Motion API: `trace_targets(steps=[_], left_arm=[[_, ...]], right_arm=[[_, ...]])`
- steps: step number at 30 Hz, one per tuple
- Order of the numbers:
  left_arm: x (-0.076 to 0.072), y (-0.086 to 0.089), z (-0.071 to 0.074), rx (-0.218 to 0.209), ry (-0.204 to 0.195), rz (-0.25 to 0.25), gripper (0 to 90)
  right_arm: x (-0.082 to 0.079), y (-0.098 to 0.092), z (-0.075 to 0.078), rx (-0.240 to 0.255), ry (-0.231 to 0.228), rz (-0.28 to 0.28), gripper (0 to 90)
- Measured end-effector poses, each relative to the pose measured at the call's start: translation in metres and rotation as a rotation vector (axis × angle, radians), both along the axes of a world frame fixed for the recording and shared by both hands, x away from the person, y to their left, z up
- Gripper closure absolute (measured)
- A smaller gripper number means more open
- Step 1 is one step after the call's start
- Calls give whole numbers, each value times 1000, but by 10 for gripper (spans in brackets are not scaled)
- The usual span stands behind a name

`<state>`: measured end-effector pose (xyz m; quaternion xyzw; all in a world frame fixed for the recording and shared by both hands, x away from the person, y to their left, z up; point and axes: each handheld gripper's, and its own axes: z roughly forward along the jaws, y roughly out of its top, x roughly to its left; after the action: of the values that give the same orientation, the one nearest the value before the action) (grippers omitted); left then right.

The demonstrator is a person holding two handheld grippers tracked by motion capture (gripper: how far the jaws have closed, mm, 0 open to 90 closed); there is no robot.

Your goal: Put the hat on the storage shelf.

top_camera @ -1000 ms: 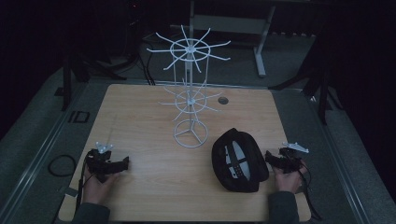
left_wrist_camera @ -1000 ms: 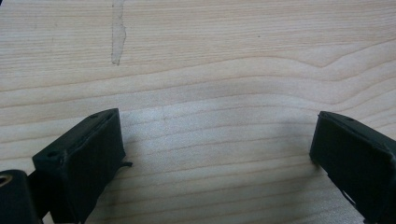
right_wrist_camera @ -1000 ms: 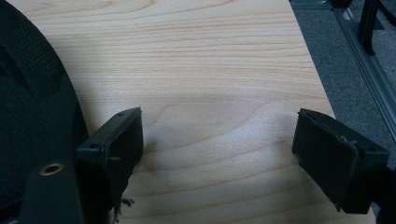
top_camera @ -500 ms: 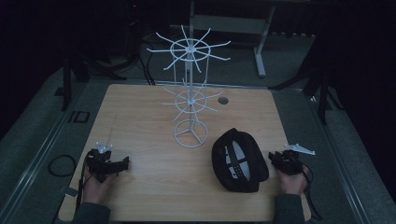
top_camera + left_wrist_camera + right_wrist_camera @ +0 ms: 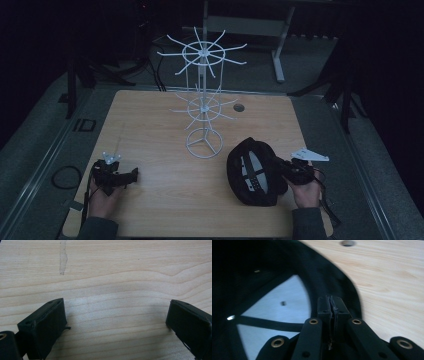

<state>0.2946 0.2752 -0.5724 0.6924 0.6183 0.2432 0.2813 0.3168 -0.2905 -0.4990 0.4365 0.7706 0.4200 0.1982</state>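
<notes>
Black cap (image 5: 252, 172) sits right of the white wire rack (image 5: 202, 100) on my desk (image 5: 150, 120); my right gripper (image 5: 280, 167), jaws just closing, pinches its edge, left gripper (image 5: 134, 174) wide.

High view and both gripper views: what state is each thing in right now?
Black cap: upside down on the table, inside facing up, rim pinched by the right gripper.
Right gripper: jaws have just been closing, now shut on the cap's rim.
Left gripper: jaws wide open, nothing between them, over bare wood.
White wire rack: upright, hooks empty.
Table: small round hole near the far edge.
</notes>
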Motion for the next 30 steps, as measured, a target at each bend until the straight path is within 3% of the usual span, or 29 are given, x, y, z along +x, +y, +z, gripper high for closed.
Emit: trace_targets(steps=[7,12,14,18,27,30], left_arm=[[0,0,0,-1,0,1,30],[0,0,0,0,0,0,30],[0,0,0,-1,0,1,30],[0,0,0,-1,0,0,30],[0,0,0,-1,-1,0,30],[0,0,0,-1,0,1,30]], right_arm=[[16,36,-3,-97,18,124,882],[31,47,-10,-142,58,145,896],[35,48,-13,-185,64,118,897],[38,45,-15,-198,61,22,898],[45,28,-11,-132,71,-229,897],[44,23,-7,-82,68,-234,868]])
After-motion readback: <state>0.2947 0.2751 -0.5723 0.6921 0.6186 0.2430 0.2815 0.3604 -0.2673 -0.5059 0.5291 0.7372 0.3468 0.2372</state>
